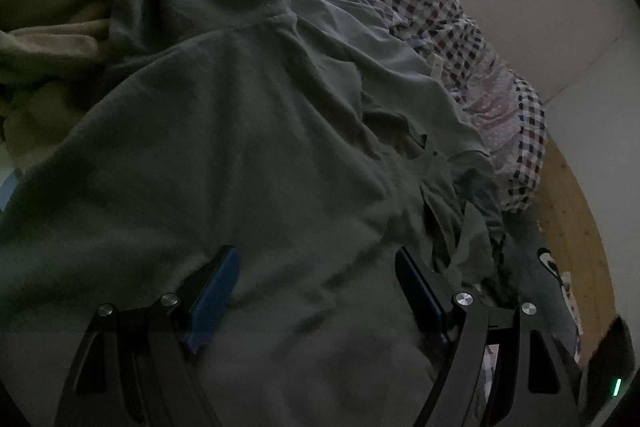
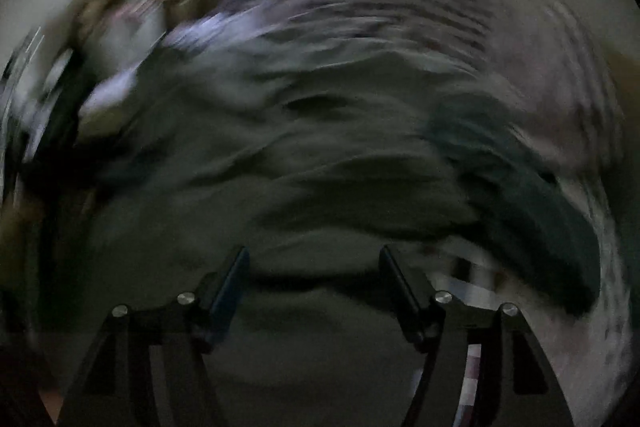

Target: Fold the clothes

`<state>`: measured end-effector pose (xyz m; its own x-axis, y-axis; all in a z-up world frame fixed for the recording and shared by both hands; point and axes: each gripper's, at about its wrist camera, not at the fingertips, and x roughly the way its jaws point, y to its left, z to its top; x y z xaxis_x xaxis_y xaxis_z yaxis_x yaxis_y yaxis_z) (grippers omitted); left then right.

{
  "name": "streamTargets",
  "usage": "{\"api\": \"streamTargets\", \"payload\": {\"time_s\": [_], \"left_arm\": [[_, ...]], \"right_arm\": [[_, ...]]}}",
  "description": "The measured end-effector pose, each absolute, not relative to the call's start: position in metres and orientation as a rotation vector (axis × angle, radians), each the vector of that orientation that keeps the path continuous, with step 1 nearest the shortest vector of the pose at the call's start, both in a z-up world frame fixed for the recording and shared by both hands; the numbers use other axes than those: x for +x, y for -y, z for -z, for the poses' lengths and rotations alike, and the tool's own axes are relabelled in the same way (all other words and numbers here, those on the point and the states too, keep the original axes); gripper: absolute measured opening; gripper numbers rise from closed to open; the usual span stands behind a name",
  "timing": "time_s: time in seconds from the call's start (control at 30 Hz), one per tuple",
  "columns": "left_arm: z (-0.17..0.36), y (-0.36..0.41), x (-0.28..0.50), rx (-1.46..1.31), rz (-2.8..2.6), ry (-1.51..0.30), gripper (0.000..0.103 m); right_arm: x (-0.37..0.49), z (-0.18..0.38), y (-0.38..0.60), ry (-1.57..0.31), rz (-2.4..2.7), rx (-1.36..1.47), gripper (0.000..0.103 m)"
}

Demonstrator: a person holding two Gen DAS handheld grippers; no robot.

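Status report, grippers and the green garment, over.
Left gripper open over the green garment, gripping nothing. Right gripper open, view blurred. Beige cloth alongside.

Left wrist view: my left gripper [image 1: 316, 259] stands wide, green garment [image 1: 240, 147] filling the gap. A beige blanket [image 1: 52, 27] blocks ten o'clock; wall [image 1: 540, 7] closes two o'clock. Right wrist view, blurred: my right gripper [image 2: 314, 259] gapes over cloth.

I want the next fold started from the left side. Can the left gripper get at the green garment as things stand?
Probably yes: the left gripper is open right over the green garment, fabric between its blue pads, nothing in the way.
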<state>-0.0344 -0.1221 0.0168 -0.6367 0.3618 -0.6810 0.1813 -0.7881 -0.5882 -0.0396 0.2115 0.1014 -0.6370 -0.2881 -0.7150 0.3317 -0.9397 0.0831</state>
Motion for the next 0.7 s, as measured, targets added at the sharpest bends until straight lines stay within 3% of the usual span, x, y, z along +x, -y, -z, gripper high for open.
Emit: {"api": "streamTargets", "payload": {"time_s": [0.2, 0.3, 0.33, 0.4, 0.43, 0.47, 0.53, 0.7], "left_arm": [[-0.018, 0.119, -0.034, -1.273, -2.561, 0.974, 0.083], [-0.019, 0.118, -0.035, -1.270, -2.555, 0.975, 0.083], [-0.019, 0.117, -0.035, -1.269, -2.553, 0.973, 0.083], [-0.020, 0.116, -0.036, -1.267, -2.551, 0.968, 0.083], [-0.020, 0.116, -0.036, -1.264, -2.548, 0.968, 0.083], [-0.021, 0.116, -0.036, -1.261, -2.544, 0.971, 0.083], [-0.021, 0.118, -0.037, -1.251, -2.530, 0.994, 0.083], [-0.019, 0.128, -0.035, -1.202, -2.454, 1.118, 0.083]], "right_arm": [[-0.113, -0.078, -0.290, 0.533, 2.649, 1.240, 0.068], [-0.137, -0.068, -0.296, 0.611, 2.655, 1.287, 0.061], [-0.144, -0.066, -0.293, 0.593, 2.664, 1.294, 0.060], [-0.148, -0.069, -0.284, 0.519, 2.696, 1.297, 0.041], [-0.151, -0.070, -0.280, 0.481, 2.711, 1.299, 0.016], [-0.153, -0.071, -0.275, 0.443, 2.727, 1.300, 0.001], [-0.156, -0.076, -0.266, 0.363, 2.760, 1.286, 0.001], [-0.106, -0.142, -0.184, 0.061, 2.656, 0.934, 0.001]]}}
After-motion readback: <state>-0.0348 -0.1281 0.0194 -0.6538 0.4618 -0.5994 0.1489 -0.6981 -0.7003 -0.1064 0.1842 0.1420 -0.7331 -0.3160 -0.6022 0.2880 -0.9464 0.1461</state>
